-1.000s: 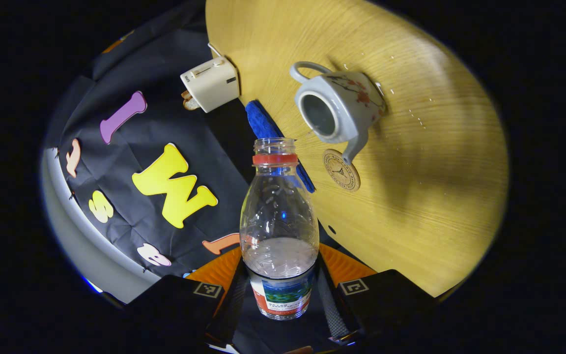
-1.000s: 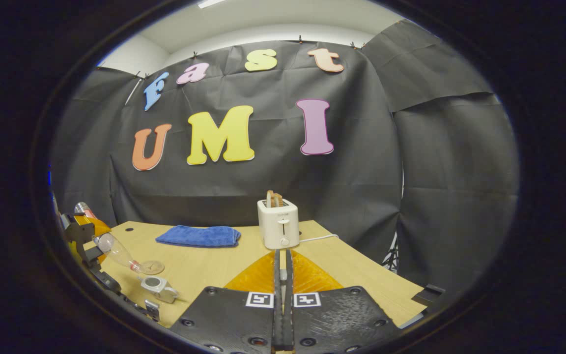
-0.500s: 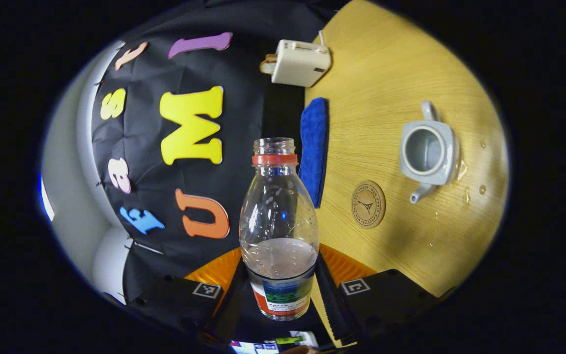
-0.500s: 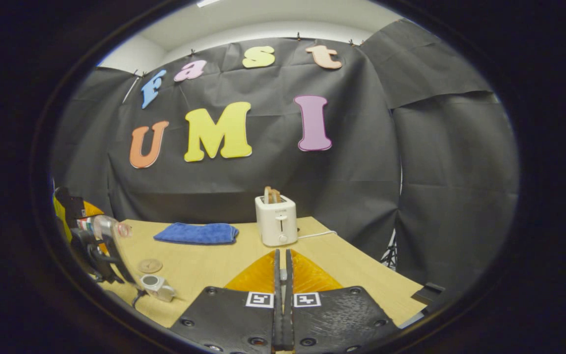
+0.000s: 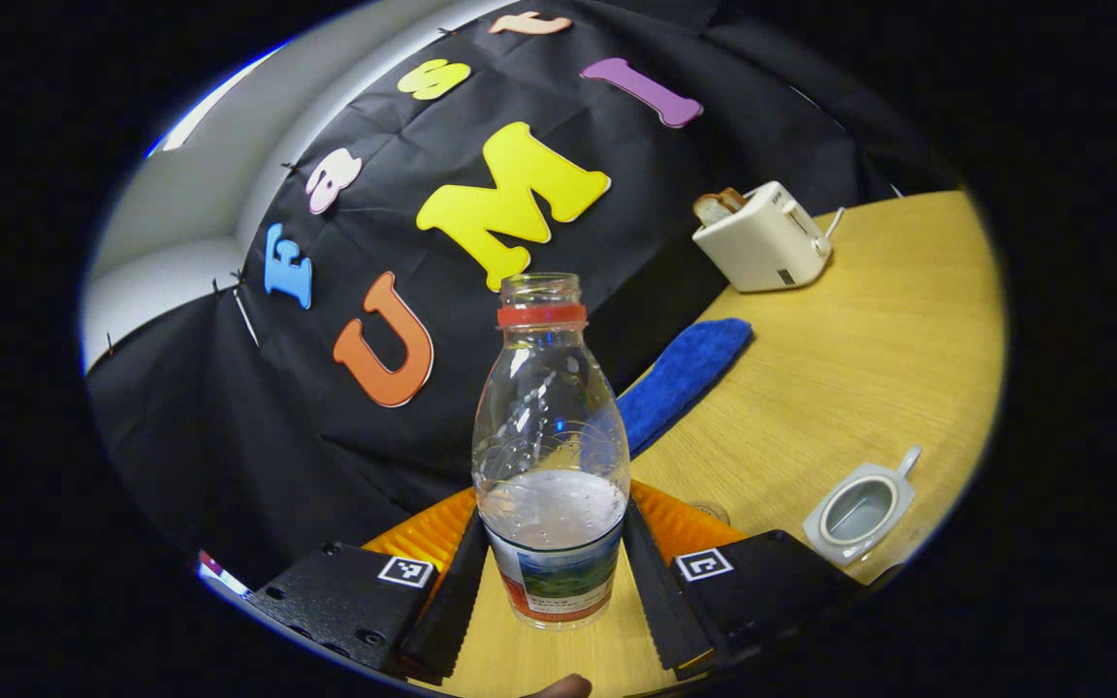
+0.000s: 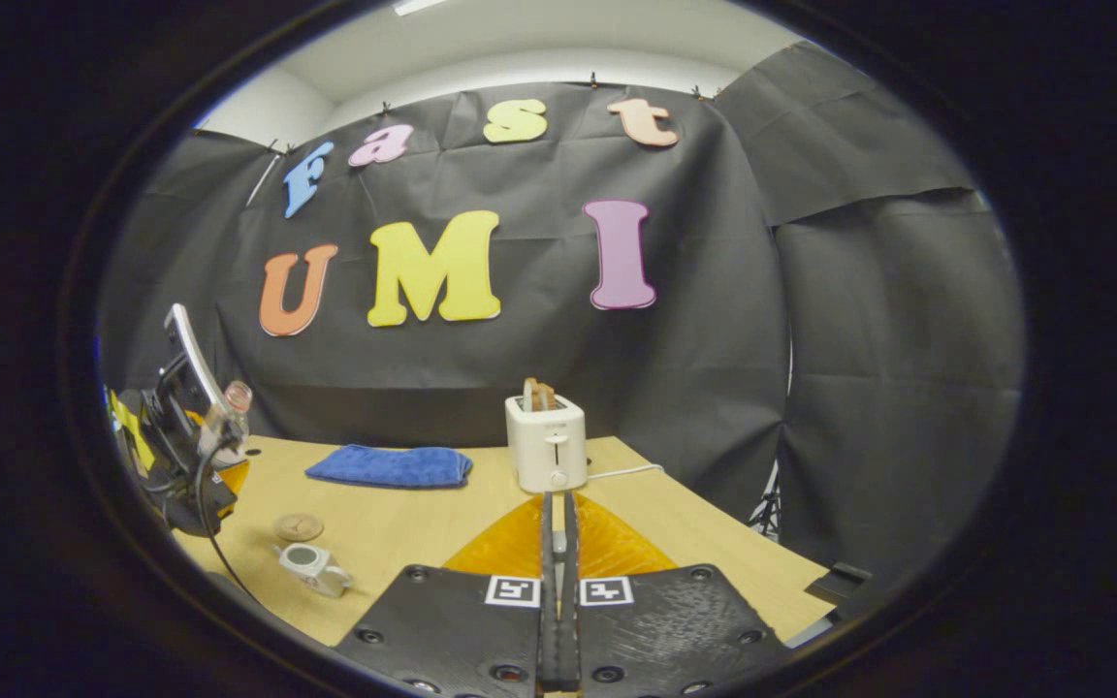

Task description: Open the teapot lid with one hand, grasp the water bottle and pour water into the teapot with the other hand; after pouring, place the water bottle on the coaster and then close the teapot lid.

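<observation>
Above the table (image 5: 869,320), we note the left gripper (image 5: 558,582) clamping the uncapped water bottle (image 5: 551,456) upright, the coaster (image 6: 299,526) apparently just beside the lidless teapot (image 6: 311,565); an off-centre set-down could tip it, while the right gripper (image 6: 557,620) stays pinched narrow, contents unclear.

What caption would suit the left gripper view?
Tongs gripping a part-filled water bottle above the table, the lidless teapot nearby.

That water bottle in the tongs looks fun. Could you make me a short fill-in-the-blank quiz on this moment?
1. The left tongs are shut on the ____, which has no cap.
2. The teapot stands on the table with its lid ____.
3. A slice of ____ sticks up from the toaster.
4. The blue cloth lies to the ____ of the toaster in the right gripper view.

Missing words: water bottle; off; bread; left
</observation>
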Tool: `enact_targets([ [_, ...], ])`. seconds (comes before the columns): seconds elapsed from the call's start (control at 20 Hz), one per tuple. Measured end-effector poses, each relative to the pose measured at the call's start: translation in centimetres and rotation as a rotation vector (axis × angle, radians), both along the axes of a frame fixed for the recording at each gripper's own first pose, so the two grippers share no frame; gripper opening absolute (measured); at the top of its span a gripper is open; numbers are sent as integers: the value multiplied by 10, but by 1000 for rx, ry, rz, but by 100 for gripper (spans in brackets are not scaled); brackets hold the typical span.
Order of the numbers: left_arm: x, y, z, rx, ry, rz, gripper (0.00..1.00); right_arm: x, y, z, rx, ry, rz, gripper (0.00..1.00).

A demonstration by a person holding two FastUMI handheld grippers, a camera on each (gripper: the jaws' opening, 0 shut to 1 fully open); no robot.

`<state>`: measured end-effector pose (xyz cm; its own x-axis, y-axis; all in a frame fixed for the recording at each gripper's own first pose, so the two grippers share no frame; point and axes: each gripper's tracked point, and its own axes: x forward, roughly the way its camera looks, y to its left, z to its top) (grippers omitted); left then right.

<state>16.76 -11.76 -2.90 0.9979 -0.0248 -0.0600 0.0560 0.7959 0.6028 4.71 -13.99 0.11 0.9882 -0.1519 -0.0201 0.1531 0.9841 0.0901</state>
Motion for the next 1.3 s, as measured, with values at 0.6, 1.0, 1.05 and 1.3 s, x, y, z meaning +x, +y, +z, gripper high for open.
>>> enact_targets([
  [0.6,36,-1,-21,-770,15,-156,78,2,4,-5,-19,-5,-20,0],
  [1.0,55,-5,-46,-688,66,-153,79,11,27,-19,-66,30,7,0],
  [1.05,56,-9,-49,-684,79,-159,79,12,30,-21,-71,32,11,0],
  [1.3,57,-16,-47,-682,79,-171,80,16,36,-26,-86,45,21,0],
])
